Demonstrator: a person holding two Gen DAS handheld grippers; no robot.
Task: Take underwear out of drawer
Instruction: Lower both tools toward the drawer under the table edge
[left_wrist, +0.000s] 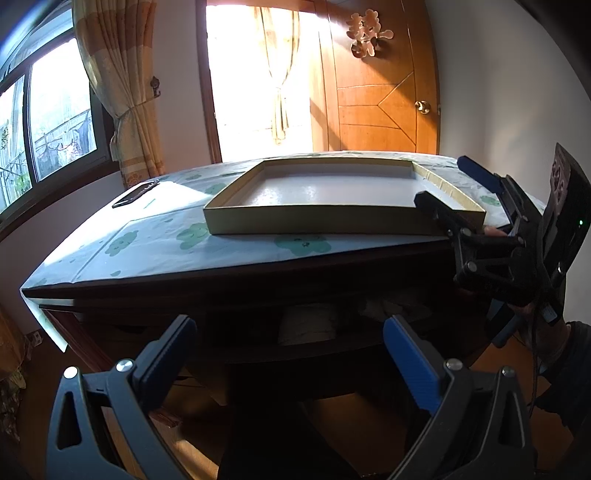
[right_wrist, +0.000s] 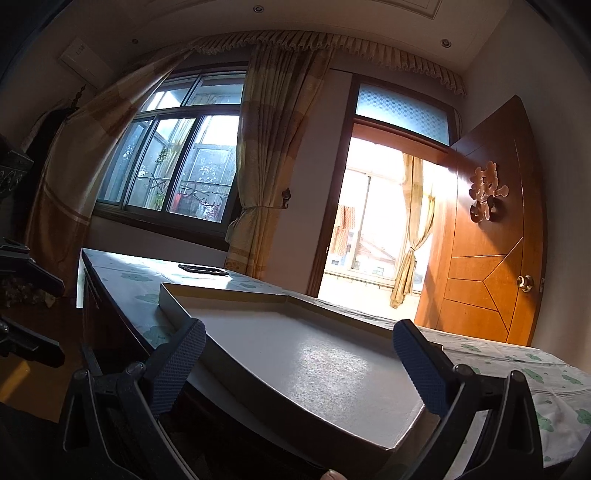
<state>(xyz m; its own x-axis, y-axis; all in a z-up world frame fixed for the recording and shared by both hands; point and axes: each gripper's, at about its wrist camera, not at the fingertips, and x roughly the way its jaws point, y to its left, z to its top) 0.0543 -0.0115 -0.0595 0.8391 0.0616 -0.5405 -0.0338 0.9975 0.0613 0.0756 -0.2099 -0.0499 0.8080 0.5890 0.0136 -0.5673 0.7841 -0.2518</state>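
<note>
A dark wooden dresser (left_wrist: 155, 291) stands in front of me, its top drawer (left_wrist: 258, 347) pulled out in shadow. Inside lies a pale folded piece of underwear (left_wrist: 306, 325), with more crumpled cloth (left_wrist: 399, 306) to its right. My left gripper (left_wrist: 288, 343) is open just in front of the drawer, holding nothing. My right gripper (left_wrist: 445, 181) hovers open over the right corner of a shallow cardboard tray (left_wrist: 295, 221) on the dresser top. In the right wrist view the right gripper (right_wrist: 301, 365) frames the tray (right_wrist: 229, 295) with nothing between its fingers.
A flowered cloth (left_wrist: 147, 240) covers the dresser top, and a dark phone (left_wrist: 135, 194) lies at its back left. An open wooden door (left_wrist: 376, 92) and a bright doorway are behind. A window with curtains (left_wrist: 122, 92) is at the left. A hand (left_wrist: 546, 332) holds the right gripper.
</note>
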